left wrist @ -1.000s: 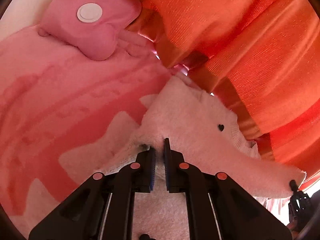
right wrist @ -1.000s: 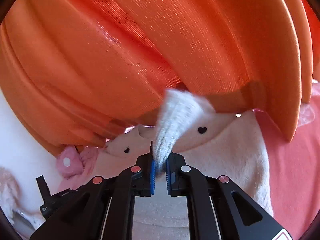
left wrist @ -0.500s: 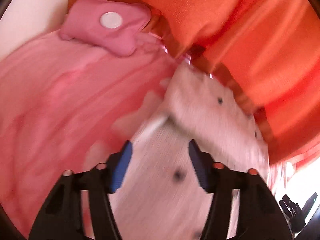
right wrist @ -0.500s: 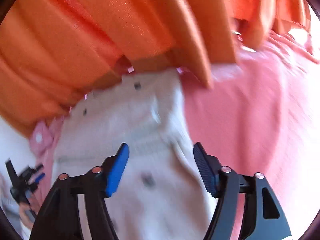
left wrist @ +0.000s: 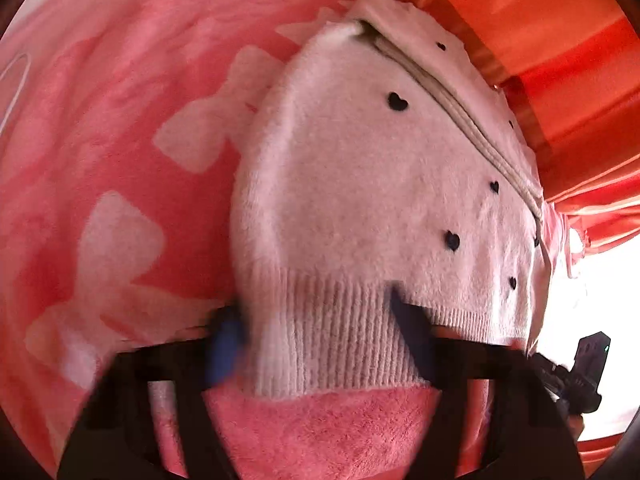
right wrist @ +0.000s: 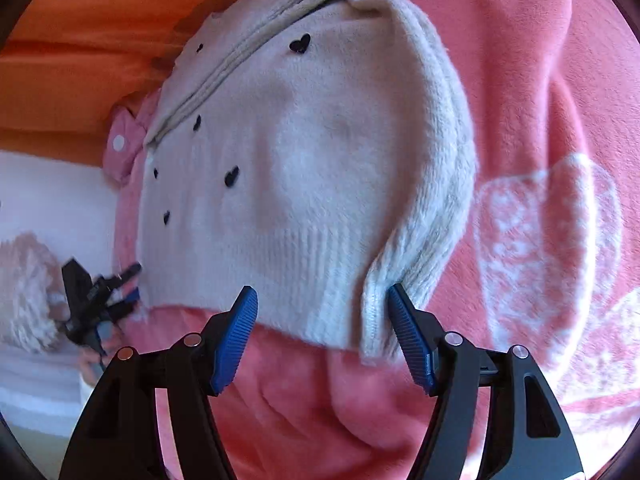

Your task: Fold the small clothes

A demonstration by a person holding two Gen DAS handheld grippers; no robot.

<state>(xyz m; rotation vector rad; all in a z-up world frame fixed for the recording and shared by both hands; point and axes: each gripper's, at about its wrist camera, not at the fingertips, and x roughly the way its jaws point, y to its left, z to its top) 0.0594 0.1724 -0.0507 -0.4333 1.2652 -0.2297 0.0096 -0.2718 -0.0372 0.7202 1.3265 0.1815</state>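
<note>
A small cream sweater point(left wrist: 360, 184) dotted with tiny black hearts lies flat on a pink blanket point(left wrist: 100, 92) that carries pale bow shapes. Its ribbed hem point(left wrist: 332, 344) is the near edge and its neckline the far one, so the long axis runs from the grippers away toward the orange curtain point(left wrist: 560, 40) beyond it. A band of stacked folded layers crosses the upper part near the neckline. In the right wrist view a sleeve point(right wrist: 436, 184) is folded down along the right side of the body, its cuff ending at the hem.

The left gripper point(left wrist: 320, 332) is blurred; its jaws have just been closing from a wider spread and now stand moderately apart astride the ribbed hem, with the knit between them. Whether the pads press on it cannot be told through the blur. The right gripper point(right wrist: 322, 332) is sharp: its jaws, also just closing, stand apart, the left blue pad just above the hem edge and the right pad beside the folded cuff, with no squeeze visible.

A pink dotted cloth point(right wrist: 122, 144) lies at the far left of the sweater. No brand, label or readable writing shows anywhere.
</note>
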